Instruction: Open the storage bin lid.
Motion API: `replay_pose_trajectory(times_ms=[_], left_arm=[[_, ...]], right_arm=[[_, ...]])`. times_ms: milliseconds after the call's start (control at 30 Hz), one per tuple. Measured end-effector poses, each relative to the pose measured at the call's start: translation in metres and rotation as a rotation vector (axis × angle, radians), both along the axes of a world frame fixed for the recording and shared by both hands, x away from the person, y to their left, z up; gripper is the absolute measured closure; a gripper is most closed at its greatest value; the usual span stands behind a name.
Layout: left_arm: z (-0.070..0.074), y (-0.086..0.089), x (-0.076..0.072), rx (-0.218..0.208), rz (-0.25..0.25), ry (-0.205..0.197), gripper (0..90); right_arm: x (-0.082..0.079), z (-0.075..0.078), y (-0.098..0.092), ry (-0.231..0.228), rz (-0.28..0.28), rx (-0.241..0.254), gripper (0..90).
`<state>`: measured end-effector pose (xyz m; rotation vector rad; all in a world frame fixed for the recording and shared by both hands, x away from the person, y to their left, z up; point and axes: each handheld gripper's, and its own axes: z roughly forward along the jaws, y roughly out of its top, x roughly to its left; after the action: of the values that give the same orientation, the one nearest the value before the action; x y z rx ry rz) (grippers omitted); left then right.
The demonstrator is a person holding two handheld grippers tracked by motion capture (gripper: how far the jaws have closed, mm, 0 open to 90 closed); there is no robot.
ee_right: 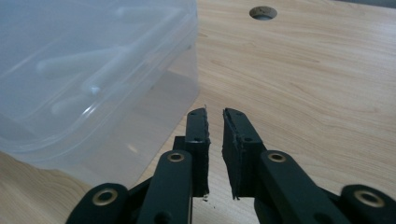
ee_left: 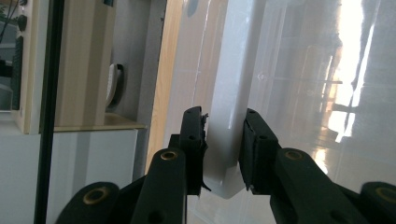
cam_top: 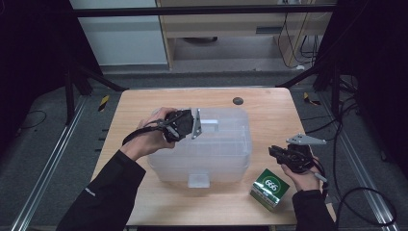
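Observation:
A clear plastic storage box (cam_top: 216, 149) with its lid on stands in the middle of the wooden table (cam_top: 269, 115). My left gripper (cam_top: 198, 124) reaches over the box's far left part and is shut on the white latch (ee_left: 229, 112) at the lid's edge, one pad on each side of it (ee_left: 223, 144). My right gripper (cam_top: 273, 151) hovers low over the table to the right of the box (ee_right: 93, 70). Its jaws (ee_right: 215, 116) stand a narrow gap apart with nothing between them.
A green and white carton (cam_top: 269, 188) lies near the table's front edge, just left of the right hand. A second white latch (cam_top: 198, 180) sits on the box's near side. A round cable hole (cam_top: 237, 101) marks the far edge. Cables trail off at the right.

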<state>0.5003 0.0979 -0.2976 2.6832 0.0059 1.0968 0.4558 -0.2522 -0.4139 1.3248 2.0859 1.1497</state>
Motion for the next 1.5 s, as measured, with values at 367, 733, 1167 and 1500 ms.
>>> replay_pose_trajectory(times_ms=[367, 733, 1167, 1500], left_arm=[[0.007, 0.001, 0.009, -0.049, 0.03, -0.039, 71.0], [0.013, 0.001, 0.021, -0.071, 0.065, -0.082, 70.2], [0.017, 0.0, 0.036, -0.124, 0.11, -0.096, 69.1], [0.021, -0.001, 0.05, -0.165, 0.151, -0.092, 67.9]], right_arm=[[-0.004, 0.005, 0.002, -0.005, 0.025, 0.055, 90.0], [-0.007, 0.009, 0.008, -0.007, 0.05, 0.067, 90.0], [-0.008, 0.011, 0.016, -0.015, 0.082, 0.076, 90.0], [-0.009, 0.017, 0.027, -0.043, 0.128, 0.115, 90.0]])
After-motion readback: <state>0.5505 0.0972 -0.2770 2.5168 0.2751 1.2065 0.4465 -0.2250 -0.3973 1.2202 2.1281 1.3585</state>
